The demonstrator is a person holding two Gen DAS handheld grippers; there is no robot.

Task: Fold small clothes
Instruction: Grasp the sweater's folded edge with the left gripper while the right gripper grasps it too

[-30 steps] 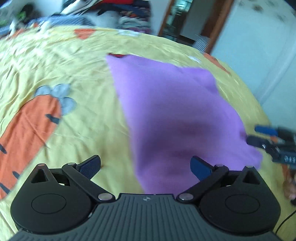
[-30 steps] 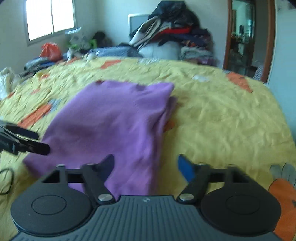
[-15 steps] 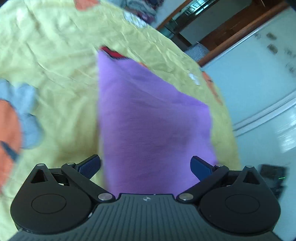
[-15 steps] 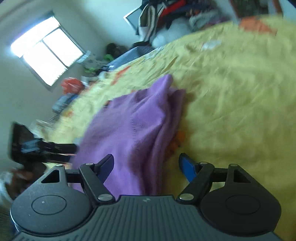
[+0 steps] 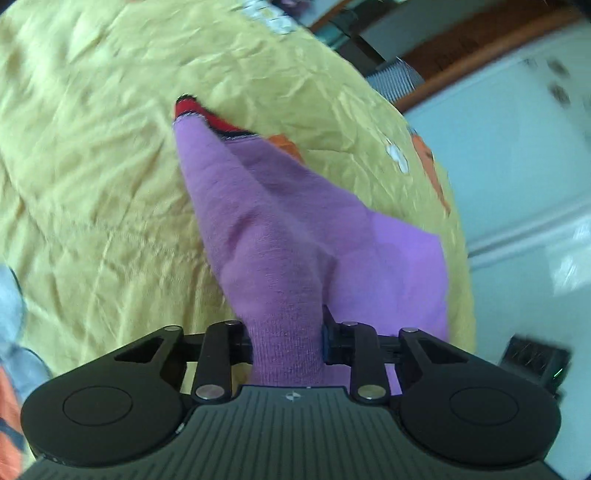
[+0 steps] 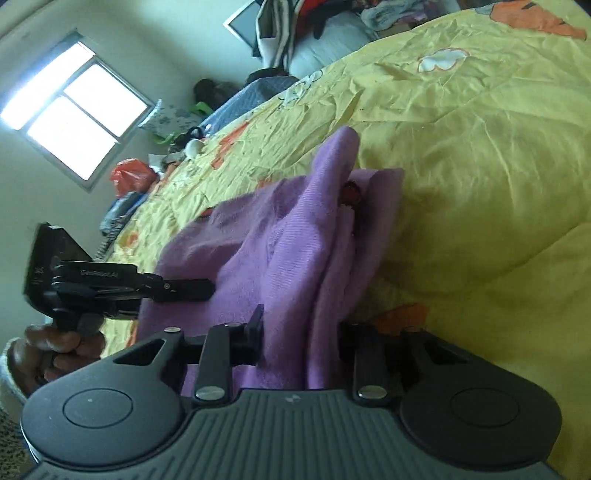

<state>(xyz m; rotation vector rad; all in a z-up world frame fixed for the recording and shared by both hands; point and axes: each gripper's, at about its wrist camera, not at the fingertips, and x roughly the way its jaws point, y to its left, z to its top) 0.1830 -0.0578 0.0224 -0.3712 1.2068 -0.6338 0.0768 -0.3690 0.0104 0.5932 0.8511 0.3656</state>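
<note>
A small purple garment [image 5: 295, 236] lies on the yellow bedsheet [image 5: 92, 166], with a red trim at its far corner [image 5: 195, 110]. My left gripper [image 5: 286, 341] is shut on the garment's near edge, and the cloth bunches up between the jaws. My right gripper [image 6: 301, 339] is shut on the other near edge of the purple garment [image 6: 288, 236], which rises in folds toward it. The left gripper also shows in the right wrist view [image 6: 177, 288], at the left with its jaws on the cloth.
The yellow bedsheet [image 6: 480, 147] has orange carrot prints. A pile of clothes [image 6: 295, 22] sits at the head of the bed. A window [image 6: 74, 114] is on the far wall. A white cabinet [image 5: 517, 166] stands beside the bed's right edge.
Both grippers were open above the flat garment; both have come down and closed on its near edge, and the cloth now bunches and lifts.
</note>
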